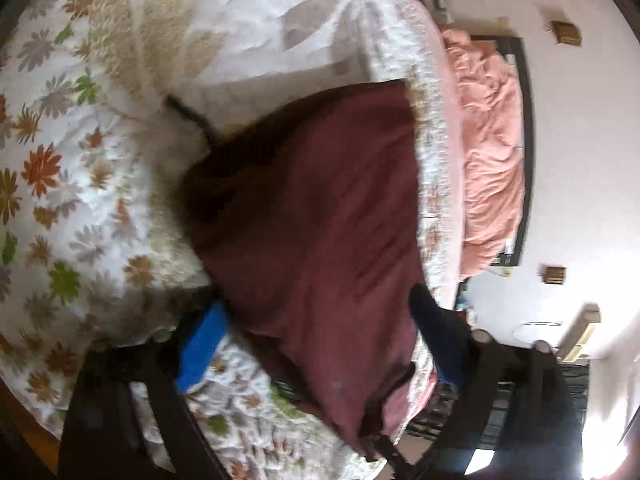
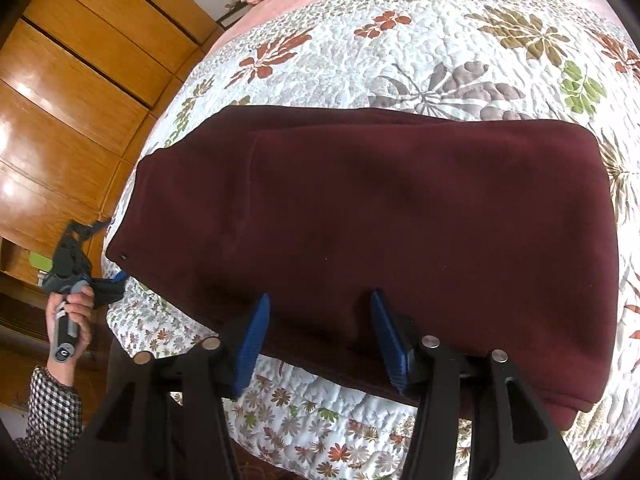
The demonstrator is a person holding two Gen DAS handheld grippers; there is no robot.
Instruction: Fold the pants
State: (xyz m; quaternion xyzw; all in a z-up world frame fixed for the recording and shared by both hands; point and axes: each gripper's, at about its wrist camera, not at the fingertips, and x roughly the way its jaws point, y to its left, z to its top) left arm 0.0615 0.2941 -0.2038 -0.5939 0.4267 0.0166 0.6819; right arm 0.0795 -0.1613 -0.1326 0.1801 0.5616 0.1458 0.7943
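Note:
The maroon pants (image 2: 400, 232) lie folded flat on the floral quilt (image 2: 440, 40) of the bed. They also show in the left wrist view (image 1: 320, 216), blurred by motion. My right gripper (image 2: 320, 316) is open, its blue pads on either side of the pants' near edge without clamping it. My left gripper (image 1: 316, 320) is open at the pants' end, one blue pad (image 1: 200, 348) on the quilt beside the cloth. In the right wrist view the left gripper (image 2: 104, 280) sits at the pants' left corner, held by a hand.
A pink blanket (image 1: 492, 152) lies along the far side of the bed. A wooden wardrobe (image 2: 80, 100) stands to the left of the bed. The quilt's edge (image 2: 320, 440) runs just below my right gripper.

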